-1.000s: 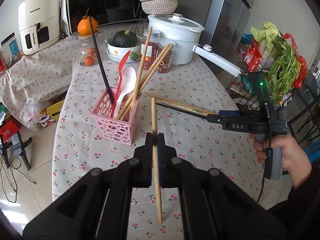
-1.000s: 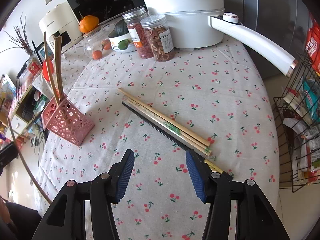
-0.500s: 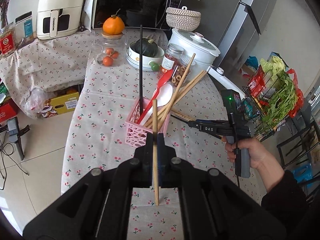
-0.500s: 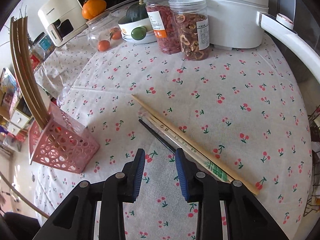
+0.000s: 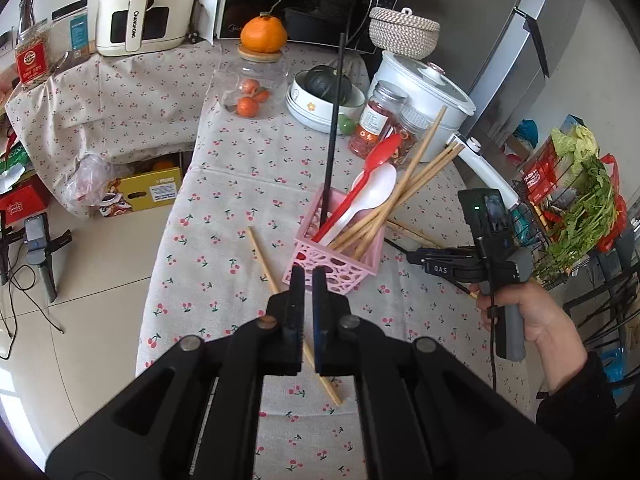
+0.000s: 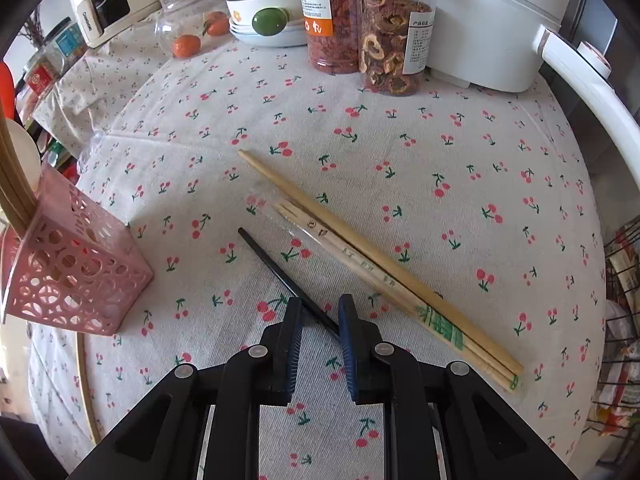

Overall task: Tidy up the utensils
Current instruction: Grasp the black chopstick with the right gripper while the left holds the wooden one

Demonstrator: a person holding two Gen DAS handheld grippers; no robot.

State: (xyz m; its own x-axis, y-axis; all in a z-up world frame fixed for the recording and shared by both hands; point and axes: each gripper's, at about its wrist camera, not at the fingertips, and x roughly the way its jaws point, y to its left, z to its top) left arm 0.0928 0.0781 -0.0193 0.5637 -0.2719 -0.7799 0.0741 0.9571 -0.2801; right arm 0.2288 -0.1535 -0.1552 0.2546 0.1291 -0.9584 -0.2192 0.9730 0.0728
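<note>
The loose utensils are chopsticks lying on the cherry-print tablecloth (image 6: pixel 480 160). On the right side lie a thin black chopstick (image 6: pixel 276 272), a plain wooden chopstick (image 6: pixel 360 240) and a pair in a clear sleeve (image 6: pixel 380 276) with green print at its near end. The two wooden items lie side by side, touching, just right of the black one. On the left, another wooden chopstick (image 5: pixel 264 260) lies slantwise, near the basket's left side.

The left tongs (image 5: pixel 307 276) have just been opening. A narrow gap shows between the pads, and the slanted wooden chopstick passes beneath them, not pinched. The right tongs (image 6: pixel 320 308), held in a hand (image 5: pixel 532 312), point steeply down and have just been closing. The near end of the black chopstick lies between the pads, close to the right one, with a gap open on its left, so it is not yet squeezed.

The pink openwork basket (image 5: pixel 340 268) stands in the middle of the table, just beyond the left tongs. It holds an upright black stick (image 5: pixel 334 120), a red spoon (image 5: pixel 376 156), a white spoon (image 5: pixel 376 188) and several wooden chopsticks (image 5: pixel 420 168) leaning right.
</note>
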